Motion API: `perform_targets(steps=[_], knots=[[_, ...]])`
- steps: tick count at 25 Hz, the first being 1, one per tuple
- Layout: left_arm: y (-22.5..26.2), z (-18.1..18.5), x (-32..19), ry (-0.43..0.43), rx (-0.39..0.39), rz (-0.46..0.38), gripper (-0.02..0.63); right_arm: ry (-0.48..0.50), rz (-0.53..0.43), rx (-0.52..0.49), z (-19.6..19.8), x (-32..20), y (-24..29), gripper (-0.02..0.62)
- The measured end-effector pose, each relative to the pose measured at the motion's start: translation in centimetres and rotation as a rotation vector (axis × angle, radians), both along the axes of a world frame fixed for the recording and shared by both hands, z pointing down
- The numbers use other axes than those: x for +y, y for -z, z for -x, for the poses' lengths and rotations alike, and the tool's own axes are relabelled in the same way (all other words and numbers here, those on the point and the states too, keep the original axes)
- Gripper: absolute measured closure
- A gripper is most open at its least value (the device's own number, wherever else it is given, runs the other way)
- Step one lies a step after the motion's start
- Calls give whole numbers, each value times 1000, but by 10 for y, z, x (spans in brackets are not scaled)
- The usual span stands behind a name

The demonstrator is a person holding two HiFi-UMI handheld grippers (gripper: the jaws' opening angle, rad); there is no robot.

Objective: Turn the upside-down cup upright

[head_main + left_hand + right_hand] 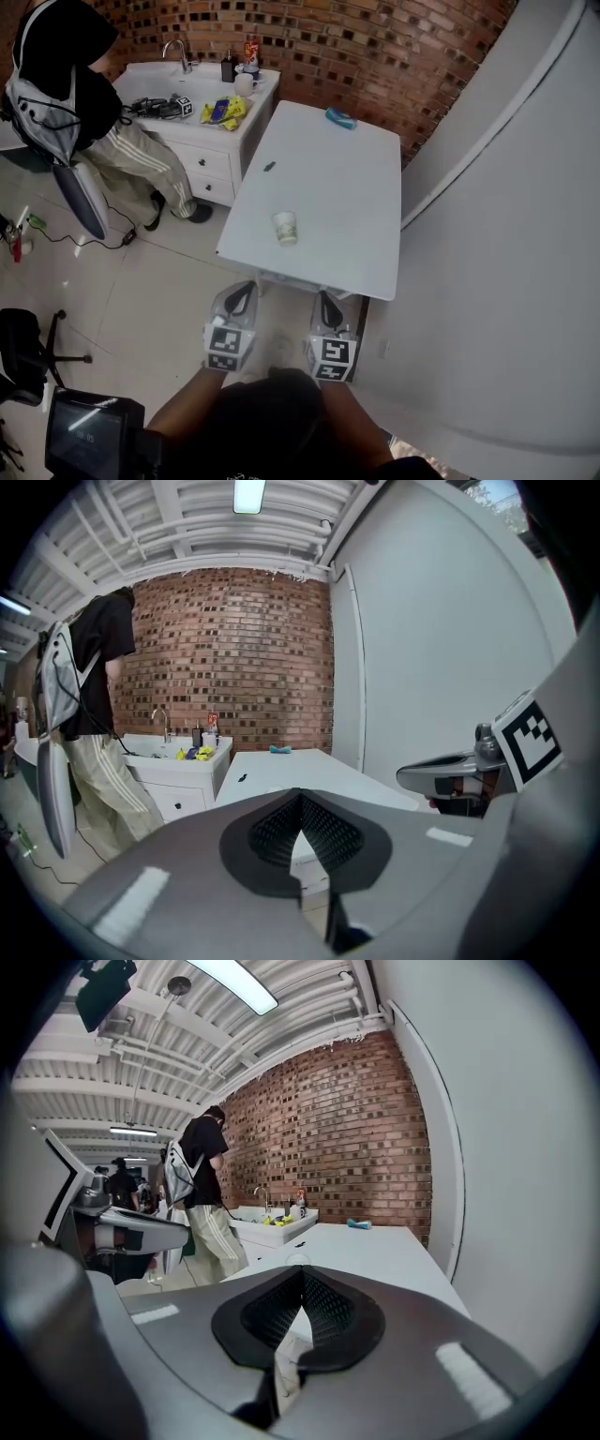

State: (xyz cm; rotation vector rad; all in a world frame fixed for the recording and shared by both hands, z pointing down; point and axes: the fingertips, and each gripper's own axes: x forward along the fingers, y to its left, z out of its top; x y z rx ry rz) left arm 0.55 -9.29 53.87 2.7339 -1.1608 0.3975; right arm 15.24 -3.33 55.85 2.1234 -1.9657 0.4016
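Observation:
A small pale cup (285, 228) stands on the white table (347, 187) near its front edge, bottom end up as far as I can tell. Both grippers hang side by side over the floor, short of that edge. My left gripper (246, 289) is shut with nothing in it, and its pads meet in the left gripper view (300, 799). My right gripper (324, 298) is shut and empty too. In the right gripper view the cup (296, 1261) peeks just over the closed tip of my right gripper (302, 1275).
A blue object (340, 117) lies at the table's far end and a small dark item (269, 167) near its left edge. A sink cabinet (202, 141) with clutter stands left of the table, with a person (84, 94) beside it. A white wall (506, 234) runs along the right.

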Motion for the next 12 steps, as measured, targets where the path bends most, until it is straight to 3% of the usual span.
perform_targets(steps=[6, 12], knots=[[-3, -15, -25, 25, -57, -29, 612, 33, 15, -16, -26, -38, -6, 582], [-11, -22, -50, 59, -79, -6, 612, 80, 43, -41, -32, -67, -19, 583]])
